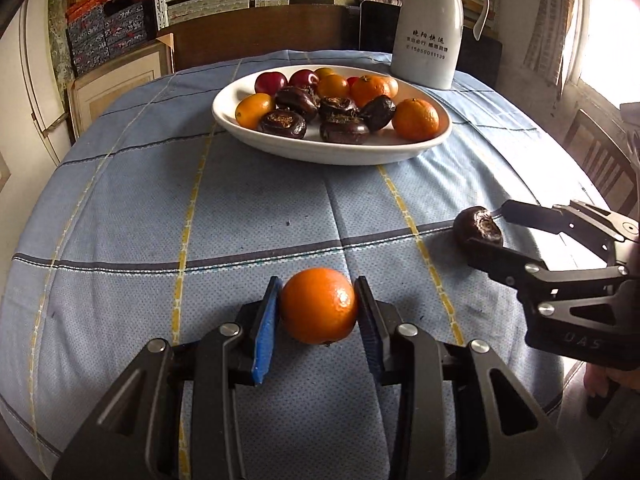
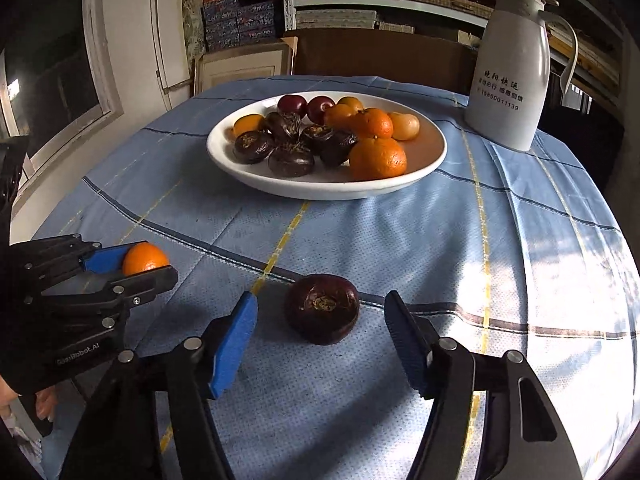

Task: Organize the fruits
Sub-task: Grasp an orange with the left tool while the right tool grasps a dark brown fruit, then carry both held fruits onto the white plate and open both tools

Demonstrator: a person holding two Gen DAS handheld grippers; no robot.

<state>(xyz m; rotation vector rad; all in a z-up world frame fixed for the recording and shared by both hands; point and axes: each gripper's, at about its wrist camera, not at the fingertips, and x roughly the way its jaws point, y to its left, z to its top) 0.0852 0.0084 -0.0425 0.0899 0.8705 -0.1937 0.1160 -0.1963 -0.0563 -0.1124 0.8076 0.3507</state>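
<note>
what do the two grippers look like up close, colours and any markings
Both are matte black scissor-style linkages with silver pivot bolts. The left gripper and right gripper each have flat fingers faced with blue pads that are ribbed. Pale lettering is printed on each black body. No cables or sleeves show.

Left gripper (image 1: 318, 312) points forward and down over the table, blue pads (image 1: 265, 330) pressed against either side of an orange (image 1: 319, 305). Right gripper (image 2: 320, 334) angles down likewise, jaws apart, a dark round fruit (image 2: 322, 308) between them with a gap at each pad. Fingers of the person's hand (image 2: 44, 402) show under the left gripper's handle.
</note>
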